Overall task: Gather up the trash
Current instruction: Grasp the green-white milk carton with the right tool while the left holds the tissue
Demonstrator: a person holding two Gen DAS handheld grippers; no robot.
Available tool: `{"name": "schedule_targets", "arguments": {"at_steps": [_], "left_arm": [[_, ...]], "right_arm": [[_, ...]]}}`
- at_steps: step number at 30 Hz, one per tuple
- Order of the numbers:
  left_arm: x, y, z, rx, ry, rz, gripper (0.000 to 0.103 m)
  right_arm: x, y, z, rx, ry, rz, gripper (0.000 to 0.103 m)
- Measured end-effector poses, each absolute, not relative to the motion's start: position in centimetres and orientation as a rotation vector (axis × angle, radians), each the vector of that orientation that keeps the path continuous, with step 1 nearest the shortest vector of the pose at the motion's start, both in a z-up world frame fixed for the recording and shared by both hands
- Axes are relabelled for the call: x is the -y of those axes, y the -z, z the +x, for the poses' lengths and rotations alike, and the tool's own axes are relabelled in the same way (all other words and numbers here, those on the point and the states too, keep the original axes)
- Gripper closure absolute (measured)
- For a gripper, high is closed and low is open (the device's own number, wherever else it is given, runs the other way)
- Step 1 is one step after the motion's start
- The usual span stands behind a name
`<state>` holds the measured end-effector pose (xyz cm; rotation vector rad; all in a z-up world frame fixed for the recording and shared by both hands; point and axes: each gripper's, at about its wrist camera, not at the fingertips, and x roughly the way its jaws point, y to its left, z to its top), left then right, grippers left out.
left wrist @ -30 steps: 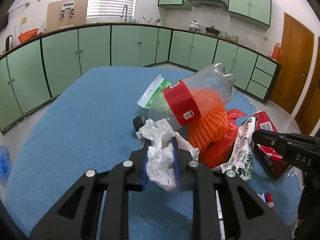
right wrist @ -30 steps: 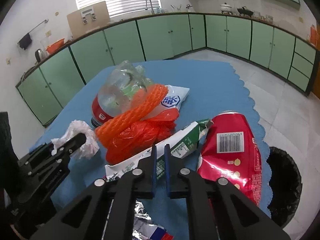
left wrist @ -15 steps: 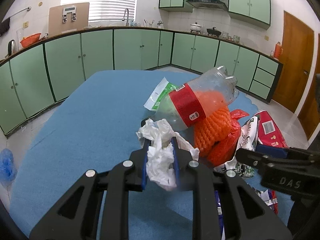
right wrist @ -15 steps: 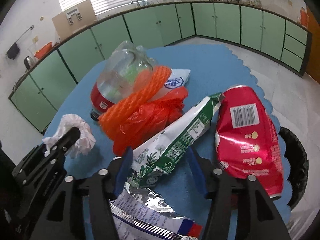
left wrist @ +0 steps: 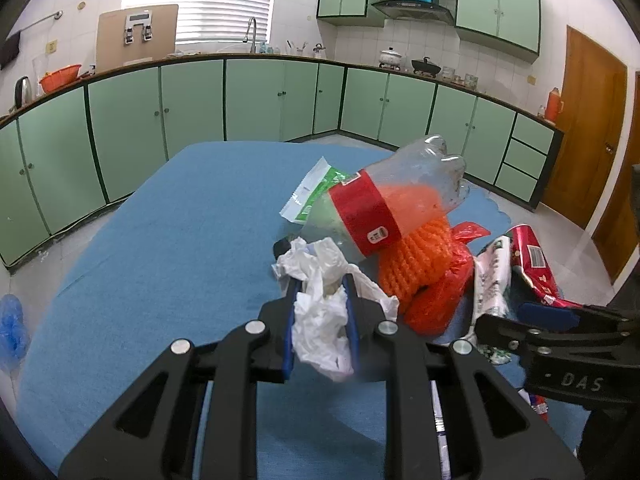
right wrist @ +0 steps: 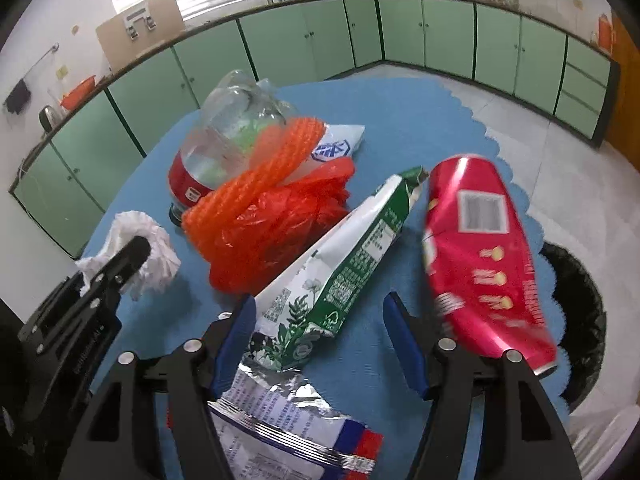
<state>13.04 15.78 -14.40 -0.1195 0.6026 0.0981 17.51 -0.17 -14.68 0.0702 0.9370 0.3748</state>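
Your left gripper (left wrist: 320,292) is clamped on crumpled white tissue (left wrist: 322,320) w/ your right gripper (right wrist: 318,310) spread wide around the green-white carton (right wrist: 336,272) on the blue tablecloth (left wrist: 180,240).

The left tongs (left wrist: 320,298) are matte black plastic, built from two angular arms with triangular cut-outs near the base. Round silver screw heads sit on the joints, two on each arm. The inner faces of the fingers carry blue pads (left wrist: 289,320). The right tongs (right wrist: 318,312) share the same make: black skeletal arms, silver screws at the pivots, blue pads (right wrist: 402,334) lining the inner finger faces. Seen from the left tongs' side, the right one's black body bears pale embossed lettering reading "DAS", and small screws dot its flank
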Motion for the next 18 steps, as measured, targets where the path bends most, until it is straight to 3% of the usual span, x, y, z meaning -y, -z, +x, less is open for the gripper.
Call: {"name": "schedule_targets", "arguments": {"at_steps": [8,16,18], "left_arm": [[-16.0,14.7,13.1,-0.605,-0.095,-0.120,0.084],[-16.4,15.0,13.3,-0.608,-0.090,-0.119,0.084],[-16.3,14.9,13.3,-0.609,-0.092,-0.120,0.084]], "right_arm": [[0.5,15.0,18.6,-0.973,-0.442,0.174,0.049],[0.0,15.1,19.5,-0.978,-0.454,0.197,0.043],[-0.1,14.8,19.6,-0.967,-0.471,0.188,0.052]]}}
